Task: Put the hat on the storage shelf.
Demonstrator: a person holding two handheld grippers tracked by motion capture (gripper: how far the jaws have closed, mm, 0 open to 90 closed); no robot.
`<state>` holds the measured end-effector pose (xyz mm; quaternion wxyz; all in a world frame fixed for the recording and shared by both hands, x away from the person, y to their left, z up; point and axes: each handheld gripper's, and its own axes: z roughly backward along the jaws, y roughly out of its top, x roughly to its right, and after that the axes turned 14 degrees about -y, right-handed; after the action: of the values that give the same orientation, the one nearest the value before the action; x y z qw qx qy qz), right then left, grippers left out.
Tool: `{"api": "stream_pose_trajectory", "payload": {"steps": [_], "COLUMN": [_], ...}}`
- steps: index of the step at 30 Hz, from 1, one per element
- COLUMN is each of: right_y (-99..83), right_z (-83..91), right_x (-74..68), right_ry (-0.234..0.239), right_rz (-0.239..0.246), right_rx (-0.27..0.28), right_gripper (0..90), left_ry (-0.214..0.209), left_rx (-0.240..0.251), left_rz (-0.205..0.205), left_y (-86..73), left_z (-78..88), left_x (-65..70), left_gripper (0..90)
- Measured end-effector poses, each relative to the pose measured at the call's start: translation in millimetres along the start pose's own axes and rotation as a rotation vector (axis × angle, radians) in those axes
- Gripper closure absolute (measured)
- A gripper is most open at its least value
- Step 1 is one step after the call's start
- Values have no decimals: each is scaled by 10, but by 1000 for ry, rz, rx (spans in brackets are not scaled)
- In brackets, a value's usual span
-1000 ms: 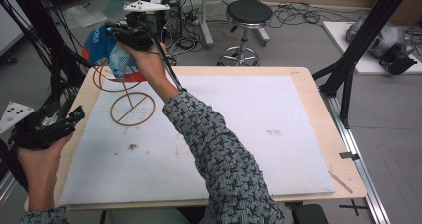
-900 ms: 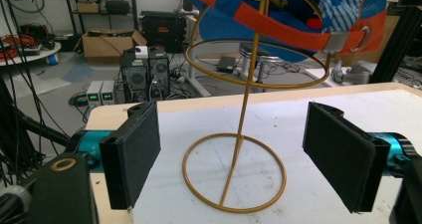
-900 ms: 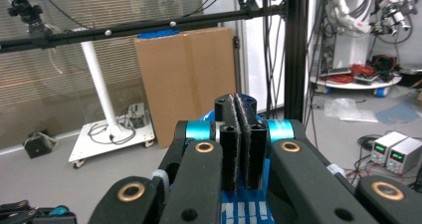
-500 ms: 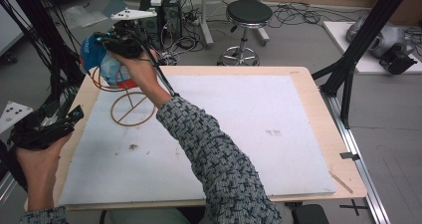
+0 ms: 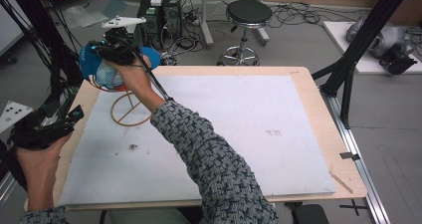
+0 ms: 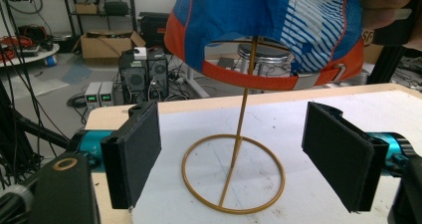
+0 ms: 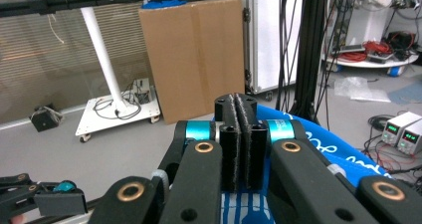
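Note:
A blue and orange cap (image 5: 90,63) hangs over the top of a thin brass wire stand (image 5: 131,111) at the table's far left corner. My right gripper (image 5: 104,55) is above it, and its jaws are shut on the cap's crown. In the right gripper view the pads (image 7: 234,134) are pressed flat together at my right gripper (image 7: 241,109), with blue cap (image 7: 323,149) fabric beneath them. My left gripper (image 5: 63,112) waits near the table's left edge, open and holding nothing. In the left gripper view my left gripper (image 6: 239,152) frames the stand (image 6: 244,114) under the cap (image 6: 278,20).
A white board (image 5: 249,134) covers the wooden table. A small dark speck (image 5: 133,146) lies on it near the stand. Behind the table are a round stool (image 5: 249,12), computer towers (image 5: 159,15) and floor cables. Black frame posts (image 5: 358,55) stand at the right.
My right hand has carried the cap to the left and slightly down, bringing it over the top of the stand. My left gripper has stayed where it was.

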<state>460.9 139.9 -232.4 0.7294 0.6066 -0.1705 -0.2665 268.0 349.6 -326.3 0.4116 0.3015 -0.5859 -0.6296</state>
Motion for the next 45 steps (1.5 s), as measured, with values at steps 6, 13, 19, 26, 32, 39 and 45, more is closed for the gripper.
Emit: {"api": "stream_pose_trajectory", "payload": {"steps": [6, 13, 19, 26, 32, 39, 45], "right_y": [31, 75, 7, -90, -111, -110, -115], "right_z": [41, 106, 20, -57, -66, -68, -73], "right_x": [0, 4, -25, -57, -102, -145, -140], "right_ry": [-2, 4, -7, -21, -41, -60, -59], "right_rz": [-13, -31, -7, 6, 46, 94, 91], "right_rx": [-1, -3, -39, -64, -77, -75, -80], "right_gripper": [887, 887, 887, 887, 872, 789, 767], "left_ry": [-2, -2, -6, -6, -8, -9, -10], "left_rx": [-3, -8, -6, -8, -10, -10, -11], "left_rz": [-1, 0, 0, 1, -2, -1, 0], "left_y": [-3, -9, -8, -10, -12, -11, -12], "left_z": [-10, -30, -29, -27, -42, -39, -39], "left_x": [3, 13, 15, 4, 18, 15, 14], "left_gripper": [234, 234, 234, 234, 234, 234, 234]}}
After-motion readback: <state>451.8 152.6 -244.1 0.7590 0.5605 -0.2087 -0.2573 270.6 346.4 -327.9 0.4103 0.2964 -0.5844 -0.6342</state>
